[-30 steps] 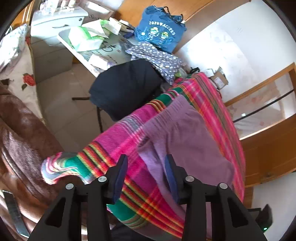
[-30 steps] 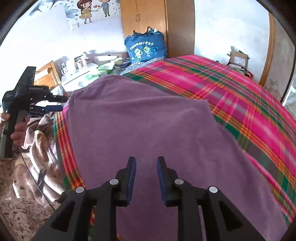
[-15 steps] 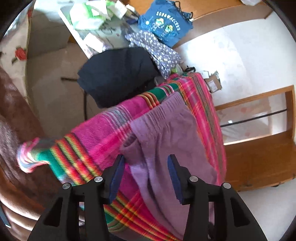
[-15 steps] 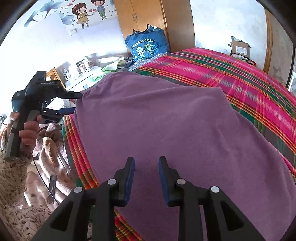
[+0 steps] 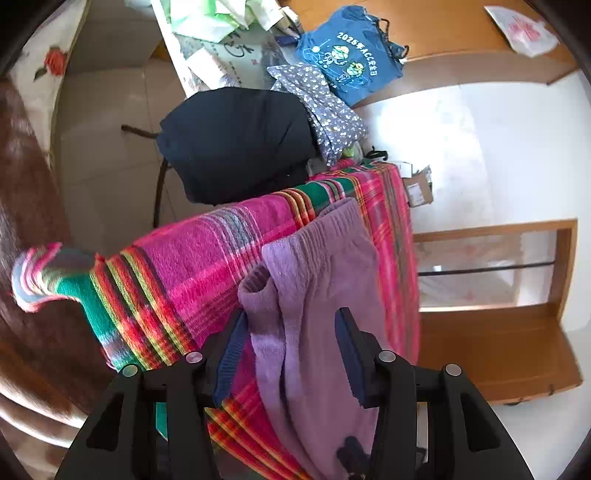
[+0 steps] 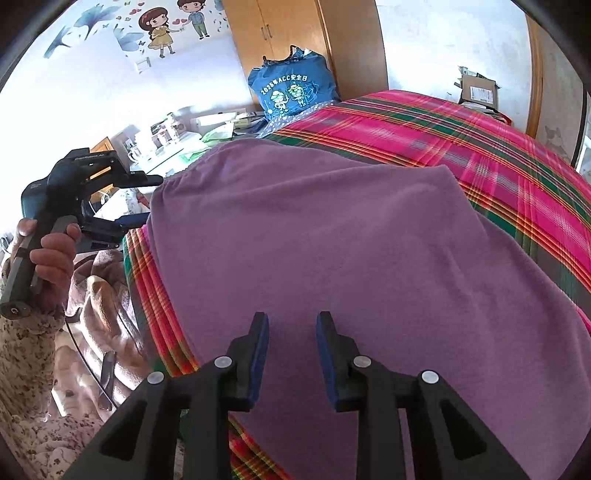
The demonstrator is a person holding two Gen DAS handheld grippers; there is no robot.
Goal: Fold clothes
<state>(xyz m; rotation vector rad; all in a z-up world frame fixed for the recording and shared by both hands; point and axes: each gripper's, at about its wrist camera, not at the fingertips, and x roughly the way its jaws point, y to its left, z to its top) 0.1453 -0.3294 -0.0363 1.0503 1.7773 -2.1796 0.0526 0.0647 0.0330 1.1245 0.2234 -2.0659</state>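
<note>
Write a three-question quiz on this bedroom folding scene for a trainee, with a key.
1. True or false: the purple garment lies on the plaid blanket.
2. Which gripper has its jaws wider apart? A) left gripper B) right gripper
3. Fill in: the blue bag stands in front of a wooden ____.

Key
1. True. It is spread flat across the blanket.
2. A. Both are open and grip nothing, but the left one's gap is wider, with the garment's cuff end between the jaws.
3. Wardrobe.
</note>
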